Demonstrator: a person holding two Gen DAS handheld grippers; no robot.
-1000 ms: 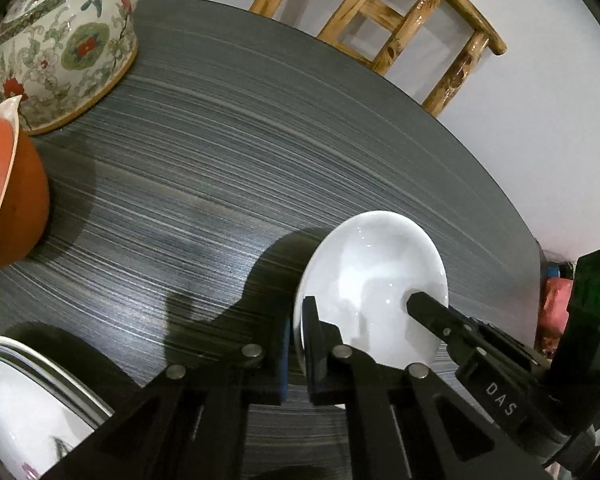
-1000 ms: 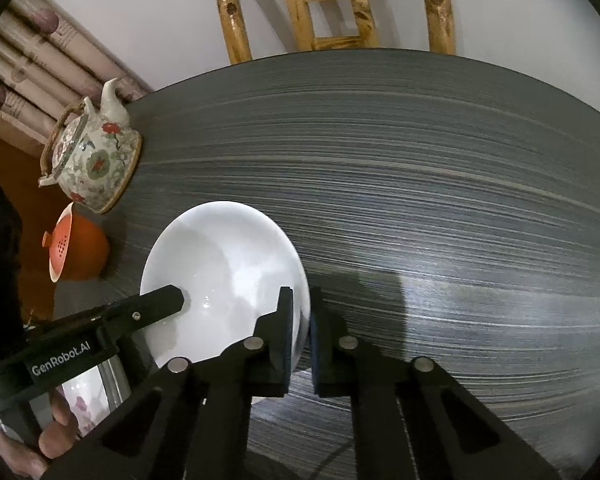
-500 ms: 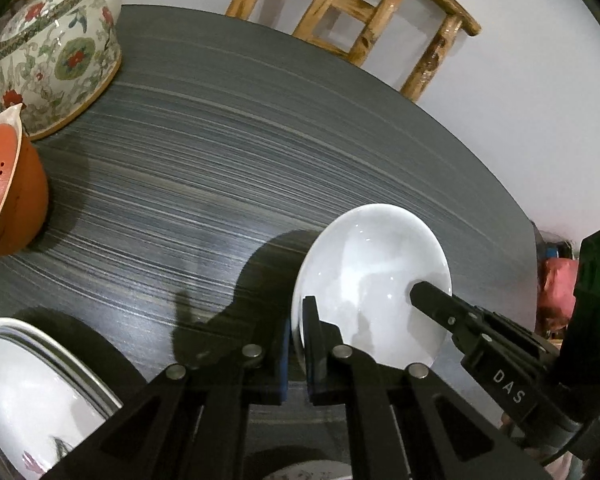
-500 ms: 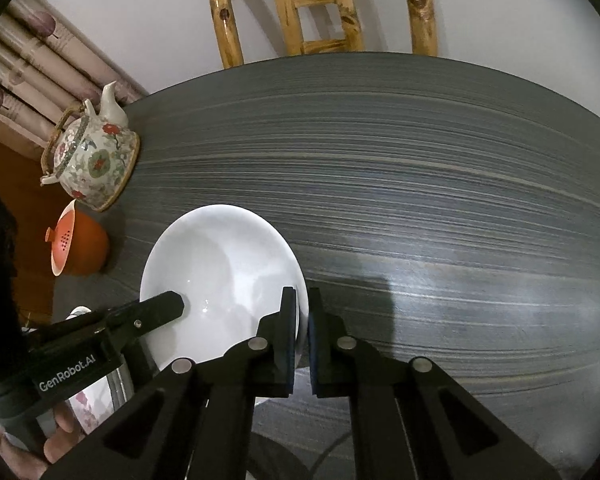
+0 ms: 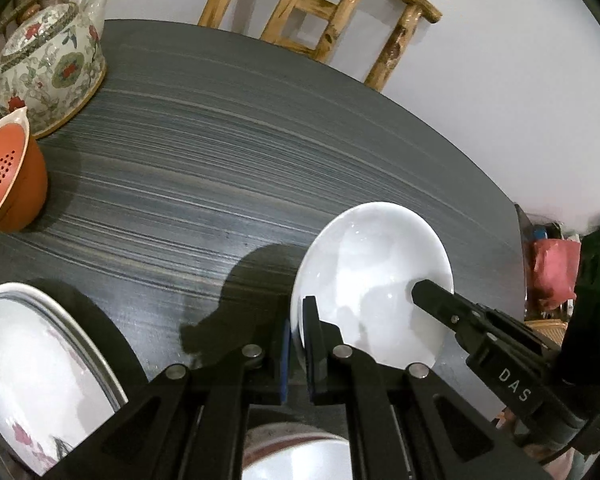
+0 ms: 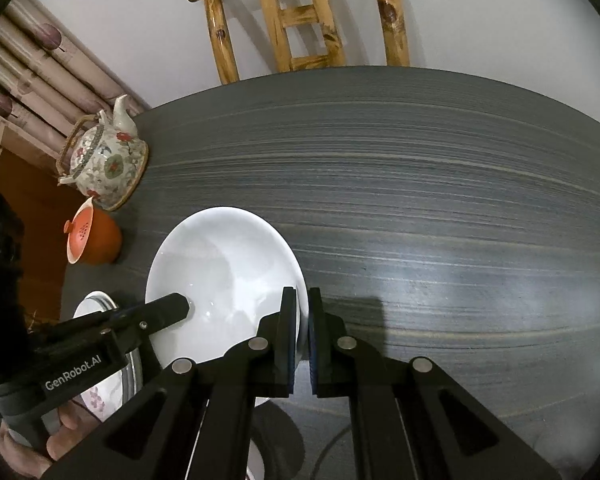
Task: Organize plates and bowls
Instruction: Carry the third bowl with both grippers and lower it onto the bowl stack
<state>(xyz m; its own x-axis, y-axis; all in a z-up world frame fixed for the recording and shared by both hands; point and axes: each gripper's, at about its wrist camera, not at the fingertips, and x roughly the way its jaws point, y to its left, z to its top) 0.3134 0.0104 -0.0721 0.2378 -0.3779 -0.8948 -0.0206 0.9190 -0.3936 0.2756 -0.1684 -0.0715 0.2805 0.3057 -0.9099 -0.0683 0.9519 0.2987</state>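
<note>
A plain white plate (image 5: 374,280) hangs above the dark striped table (image 5: 220,160), held by both grippers on opposite rims. My left gripper (image 5: 298,320) is shut on its near-left rim. My right gripper (image 6: 302,312) is shut on its right rim, and the plate also shows in the right wrist view (image 6: 224,276). A flowered plate (image 5: 32,380) lies on the table at lower left. Another dish (image 5: 296,452) sits just below the left gripper, mostly hidden.
A flowered teapot (image 5: 48,64) and an orange strainer bowl (image 5: 8,188) stand at the table's far left. A wooden chair (image 6: 300,20) stands behind the table against a white wall. Red clutter (image 5: 552,272) lies beyond the table's right edge.
Both grippers have lifted the white plate and drawn it back toward me. The flowered plate and the dish below have come into view.
</note>
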